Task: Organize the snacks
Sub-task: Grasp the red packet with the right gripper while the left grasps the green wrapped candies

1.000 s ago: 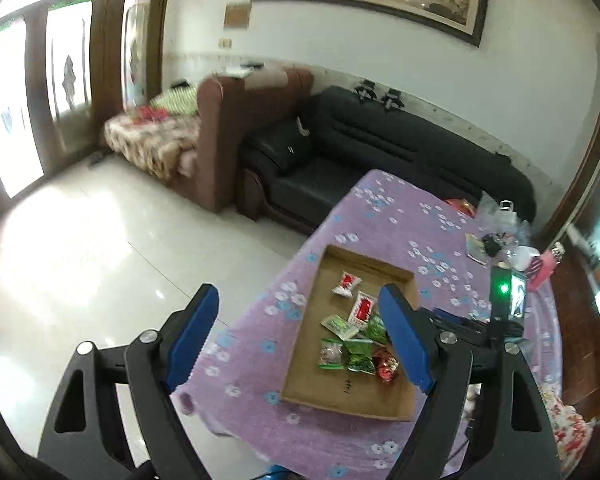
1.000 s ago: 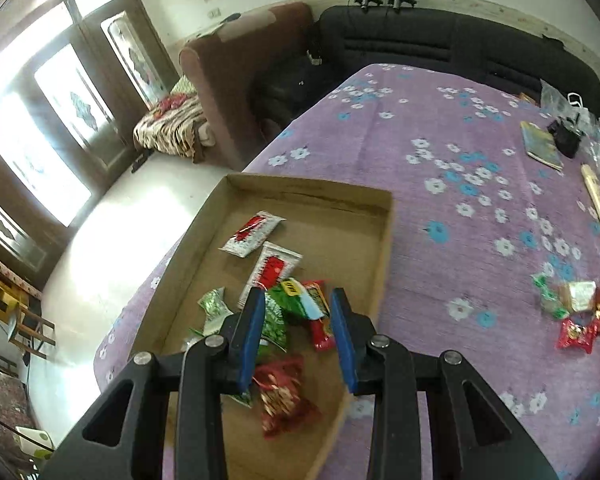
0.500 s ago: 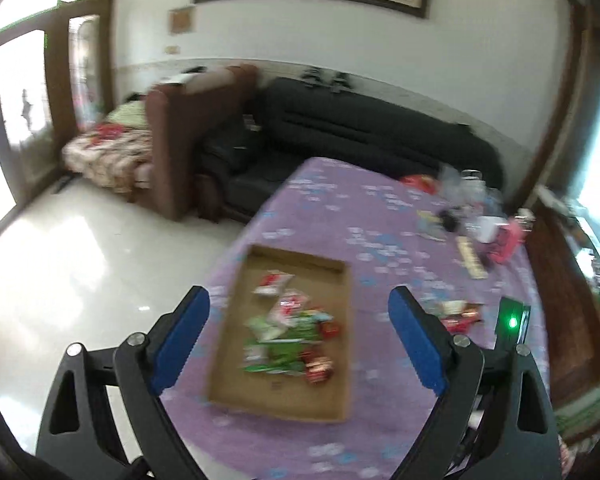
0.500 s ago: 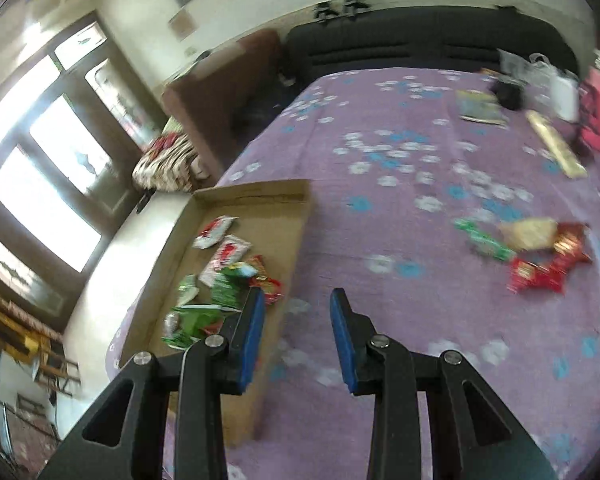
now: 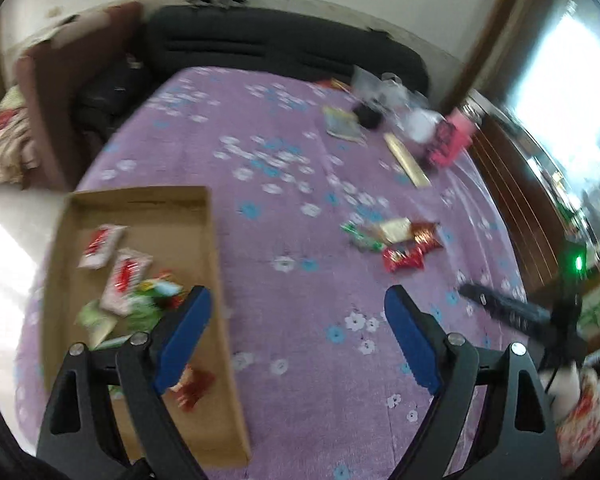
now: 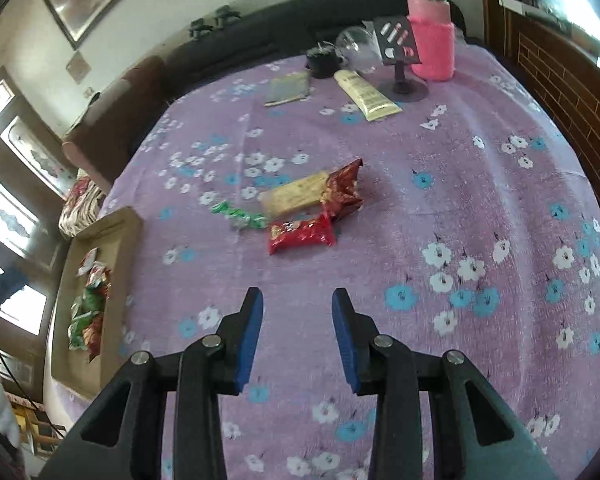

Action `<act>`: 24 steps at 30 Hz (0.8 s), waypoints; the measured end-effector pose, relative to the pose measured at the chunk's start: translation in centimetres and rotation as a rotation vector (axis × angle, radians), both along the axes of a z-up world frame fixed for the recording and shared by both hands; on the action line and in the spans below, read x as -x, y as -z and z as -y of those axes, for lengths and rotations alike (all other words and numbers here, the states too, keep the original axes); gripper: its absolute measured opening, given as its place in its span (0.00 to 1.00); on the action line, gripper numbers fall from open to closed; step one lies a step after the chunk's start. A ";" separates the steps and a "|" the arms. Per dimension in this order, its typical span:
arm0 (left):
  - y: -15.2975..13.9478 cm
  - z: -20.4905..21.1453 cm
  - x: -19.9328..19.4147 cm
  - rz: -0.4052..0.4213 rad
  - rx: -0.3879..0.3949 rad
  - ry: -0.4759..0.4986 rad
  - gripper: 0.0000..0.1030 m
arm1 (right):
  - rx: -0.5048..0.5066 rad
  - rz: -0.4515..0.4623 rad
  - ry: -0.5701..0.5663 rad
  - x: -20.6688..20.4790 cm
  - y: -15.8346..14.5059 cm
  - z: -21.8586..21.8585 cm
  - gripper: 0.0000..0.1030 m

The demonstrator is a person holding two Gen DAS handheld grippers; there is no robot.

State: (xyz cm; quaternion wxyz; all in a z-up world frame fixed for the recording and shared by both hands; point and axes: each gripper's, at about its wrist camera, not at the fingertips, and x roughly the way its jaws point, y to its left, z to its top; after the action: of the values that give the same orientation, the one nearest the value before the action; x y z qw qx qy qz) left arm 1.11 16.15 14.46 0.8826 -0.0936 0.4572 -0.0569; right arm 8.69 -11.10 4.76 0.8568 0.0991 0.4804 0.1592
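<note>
While both tongs stand released, left gripper point(image 5: 296, 336) closing and right gripper point(image 6: 297, 330) opening, glossy red rectangular snack packet point(image 6: 302, 233) lies long axis 3-to-9 o'clock.

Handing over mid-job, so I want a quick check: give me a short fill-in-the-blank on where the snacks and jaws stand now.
1. The loose snack pile lies on the ____ tablecloth.
2. The sorted snacks sit in a cardboard ____.
3. Between the right gripper jaws there is ____.
4. The bottle at the far edge wears a ____ sleeve.

Missing: purple; tray; nothing; pink
</note>
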 end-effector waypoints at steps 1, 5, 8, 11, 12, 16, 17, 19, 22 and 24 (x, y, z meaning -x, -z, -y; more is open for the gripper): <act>1.0 0.6 -1.1 -0.011 0.004 0.042 0.85 | -0.013 -0.008 0.000 -0.9 0.2 -0.1 0.34; 3.6 2.3 -5.2 -0.034 0.015 0.154 0.85 | -0.062 -0.054 0.048 -4.0 1.3 -0.4 0.34; 4.9 3.6 -8.2 -0.043 0.007 0.241 0.85 | -0.130 -0.164 0.120 -5.9 3.4 -1.0 0.34; 5.9 5.0 -10.7 -0.048 -0.037 0.353 0.85 | -0.173 -0.227 0.193 -7.1 5.1 -1.8 0.34; 6.2 5.2 -11.1 -0.052 -0.047 0.377 0.85 | -0.168 -0.232 0.221 -7.4 5.5 -2.0 0.34; 7.5 6.9 -13.1 -0.065 -0.102 0.509 0.85 | -0.145 -0.236 0.295 -8.8 6.1 -3.4 0.36; 7.8 7.2 -13.4 -0.068 -0.101 0.531 0.84 | -0.128 -0.239 0.304 -9.2 6.2 -3.7 0.36; 8.5 8.4 -14.3 -0.072 -0.116 0.576 0.84 | -0.097 -0.223 0.321 -9.7 6.5 -4.1 0.36; 9.3 9.7 -15.3 -0.072 -0.118 0.617 0.82 | -0.079 -0.231 0.324 -10.5 6.4 -4.0 0.27; 9.7 10.3 -15.6 -0.077 -0.118 0.628 0.82 | -0.097 -0.242 0.320 -10.5 6.5 -3.4 0.22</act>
State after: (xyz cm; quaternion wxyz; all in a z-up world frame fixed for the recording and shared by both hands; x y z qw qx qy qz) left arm 16.76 5.83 4.71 0.8078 0.1013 0.4994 -0.2961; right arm 19.21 -7.68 -1.73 0.8013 0.2339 0.5497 0.0309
